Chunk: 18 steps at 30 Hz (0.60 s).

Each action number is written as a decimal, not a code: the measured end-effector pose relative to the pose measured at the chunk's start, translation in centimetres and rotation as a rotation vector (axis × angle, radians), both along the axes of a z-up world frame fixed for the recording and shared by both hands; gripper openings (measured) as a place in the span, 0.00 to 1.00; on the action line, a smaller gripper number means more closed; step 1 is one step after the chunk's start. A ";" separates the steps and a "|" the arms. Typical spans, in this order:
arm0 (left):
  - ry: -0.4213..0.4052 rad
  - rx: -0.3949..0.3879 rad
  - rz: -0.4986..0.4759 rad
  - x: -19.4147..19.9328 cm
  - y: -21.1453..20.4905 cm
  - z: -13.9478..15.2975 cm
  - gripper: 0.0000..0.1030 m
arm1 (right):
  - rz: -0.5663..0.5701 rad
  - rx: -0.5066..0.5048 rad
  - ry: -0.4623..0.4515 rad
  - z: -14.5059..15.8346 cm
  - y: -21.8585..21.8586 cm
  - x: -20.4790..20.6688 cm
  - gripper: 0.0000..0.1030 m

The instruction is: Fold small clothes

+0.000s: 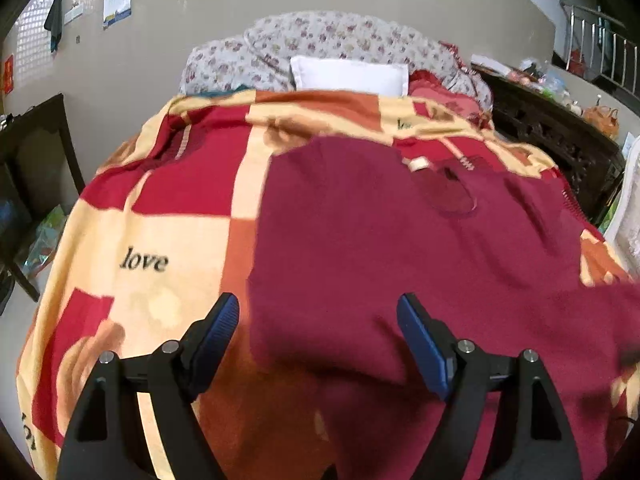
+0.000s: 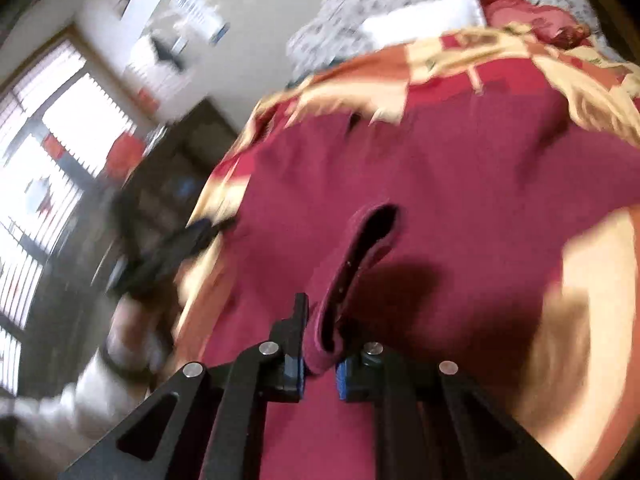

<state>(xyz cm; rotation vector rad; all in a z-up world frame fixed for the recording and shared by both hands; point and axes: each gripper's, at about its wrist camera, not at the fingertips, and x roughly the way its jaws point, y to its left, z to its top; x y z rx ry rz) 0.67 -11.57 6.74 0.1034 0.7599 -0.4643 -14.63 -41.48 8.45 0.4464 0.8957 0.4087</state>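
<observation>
A: Left wrist view: the left gripper is held with jaws apart above the maroon garment, which is spread on the checked blanket.

B: The right gripper is clamped on 1 fold of it.

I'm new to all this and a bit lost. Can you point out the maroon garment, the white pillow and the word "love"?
Garment (image 1: 400,248): left wrist view, its flat middle.
Pillow (image 1: 348,74): left wrist view, middle of its front.
"love" (image 1: 144,261): left wrist view, the printed letters on the blanket (image 1: 180,184).
</observation>
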 end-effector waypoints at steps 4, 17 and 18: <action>0.059 0.027 0.004 0.5 -0.1 -1.8 0.78 | 0.085 -0.022 0.155 -2.7 1.7 -4.3 0.42; 0.042 -0.019 0.002 0.6 -0.2 0.2 0.81 | 0.072 -0.212 -0.071 -0.4 1.9 4.1 0.78; 0.047 -0.021 0.001 0.8 -0.1 0.2 0.81 | 0.093 -0.208 -0.054 -1.4 2.4 4.9 0.78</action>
